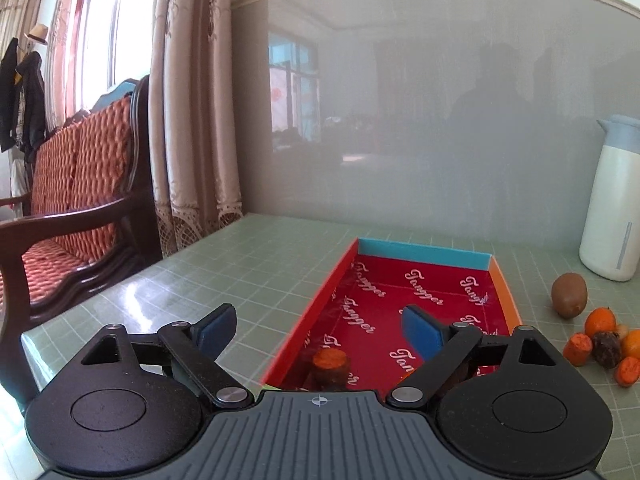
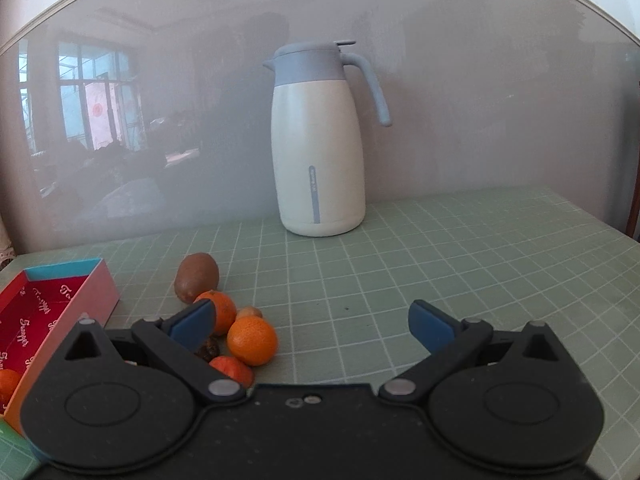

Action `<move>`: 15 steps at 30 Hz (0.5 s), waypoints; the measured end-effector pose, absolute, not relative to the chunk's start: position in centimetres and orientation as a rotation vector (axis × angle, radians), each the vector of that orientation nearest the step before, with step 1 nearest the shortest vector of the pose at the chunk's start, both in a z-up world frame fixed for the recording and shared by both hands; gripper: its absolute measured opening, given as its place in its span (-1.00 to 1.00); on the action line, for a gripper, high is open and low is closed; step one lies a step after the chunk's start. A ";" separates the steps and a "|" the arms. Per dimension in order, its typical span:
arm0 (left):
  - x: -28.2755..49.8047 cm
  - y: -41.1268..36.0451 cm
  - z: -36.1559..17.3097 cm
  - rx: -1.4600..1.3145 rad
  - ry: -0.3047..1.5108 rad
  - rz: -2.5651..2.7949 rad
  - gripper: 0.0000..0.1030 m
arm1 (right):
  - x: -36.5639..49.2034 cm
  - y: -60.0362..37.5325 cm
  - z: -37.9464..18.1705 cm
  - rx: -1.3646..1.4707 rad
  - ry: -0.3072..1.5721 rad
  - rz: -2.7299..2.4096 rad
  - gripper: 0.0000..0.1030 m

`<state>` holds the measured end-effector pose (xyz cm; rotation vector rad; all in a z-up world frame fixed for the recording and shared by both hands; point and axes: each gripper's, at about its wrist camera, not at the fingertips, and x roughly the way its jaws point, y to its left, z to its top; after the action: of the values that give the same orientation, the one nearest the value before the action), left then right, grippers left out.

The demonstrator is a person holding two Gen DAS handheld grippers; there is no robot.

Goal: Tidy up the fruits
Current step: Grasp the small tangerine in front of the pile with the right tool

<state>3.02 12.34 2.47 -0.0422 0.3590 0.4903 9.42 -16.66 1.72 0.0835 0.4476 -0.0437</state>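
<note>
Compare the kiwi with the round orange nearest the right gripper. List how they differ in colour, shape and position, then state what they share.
Colour: the kiwi is dull brown; the orange is bright orange.
Shape: the kiwi is an elongated oval; the orange is nearly round.
Position: the kiwi lies farther back, toward the jug; the orange sits closer to the open right gripper.
Shared: both rest on the green gridded mat, outside the red box.

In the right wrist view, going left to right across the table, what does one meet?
Red-lined box → kiwi → front orange → white thermos jug, standing upright at the back. The small fruits crowded behind the left finger overlap too much to order.
</note>
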 end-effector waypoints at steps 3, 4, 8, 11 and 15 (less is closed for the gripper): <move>2.2 13.1 2.9 -0.046 0.342 0.511 0.73 | 9.8 -16.1 1.2 0.082 0.476 -0.005 1.00; 1.9 13.4 3.0 -0.057 0.337 0.516 0.73 | 9.9 -15.9 1.1 0.083 0.486 0.005 1.00; 0.5 14.8 3.5 -0.089 0.304 0.547 0.75 | 10.3 -15.5 0.6 0.079 0.511 0.027 0.99; -0.5 15.6 3.6 -0.112 0.294 0.566 0.79 | 10.5 -15.1 0.2 0.076 0.531 0.047 0.95; -1.8 16.5 3.4 -0.150 0.282 0.576 0.87 | 10.9 -14.7 -0.2 0.066 0.554 0.063 0.90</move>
<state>-1.80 16.49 3.43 -0.1501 0.2818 0.5756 10.87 -14.73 -0.21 0.0656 0.5544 0.0627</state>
